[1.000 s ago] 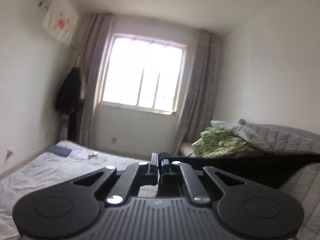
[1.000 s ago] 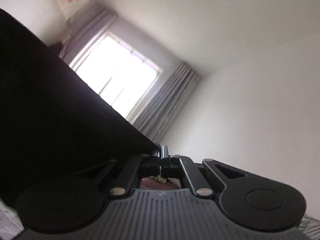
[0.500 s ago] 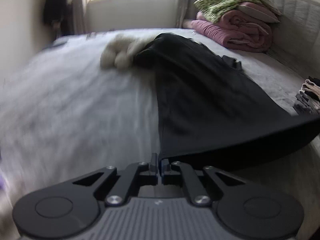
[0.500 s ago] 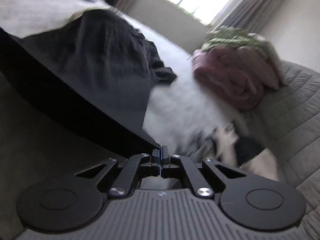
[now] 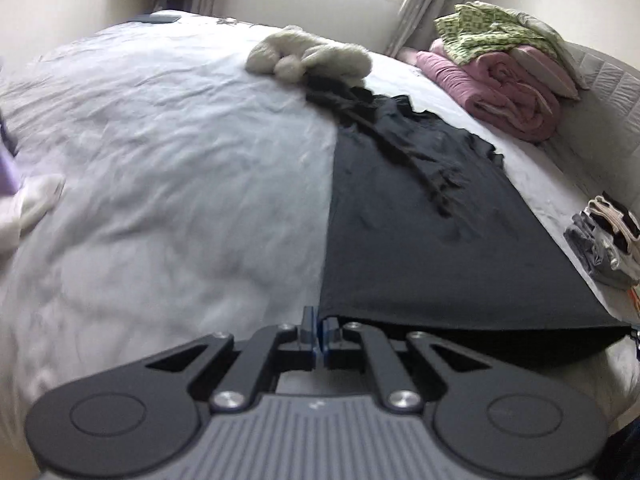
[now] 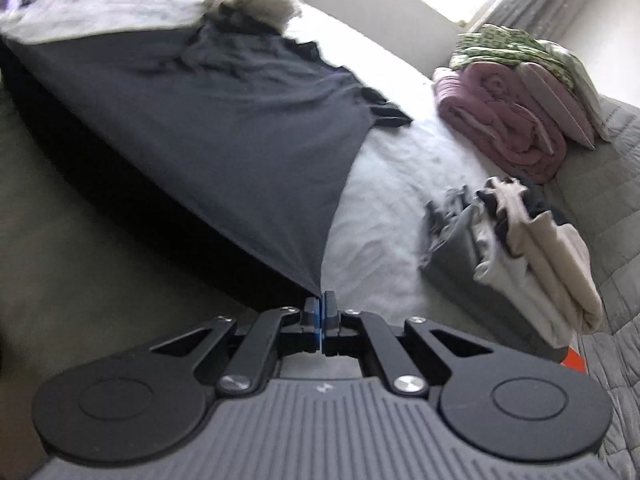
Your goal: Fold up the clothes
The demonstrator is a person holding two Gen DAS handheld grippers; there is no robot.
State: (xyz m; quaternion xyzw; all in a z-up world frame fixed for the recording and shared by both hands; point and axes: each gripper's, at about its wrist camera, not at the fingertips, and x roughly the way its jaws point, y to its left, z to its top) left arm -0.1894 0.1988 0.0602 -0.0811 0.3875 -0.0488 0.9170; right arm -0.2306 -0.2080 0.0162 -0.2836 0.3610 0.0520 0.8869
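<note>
Both grippers, left gripper (image 5: pixel 320 330) and right gripper (image 6: pixel 320 312), pinch black garment (image 5: pixel 420 240) corners.

You hold a black garment (image 5: pixel 420 240) stretched by its two near corners above the bed. It is dark and smooth near you, and its far end lies crumpled on the white sheet.

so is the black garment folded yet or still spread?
Spread, not folded. The black garment lies stretched along the bed, near hem taut between left gripper and right gripper; far end bunched.
</note>
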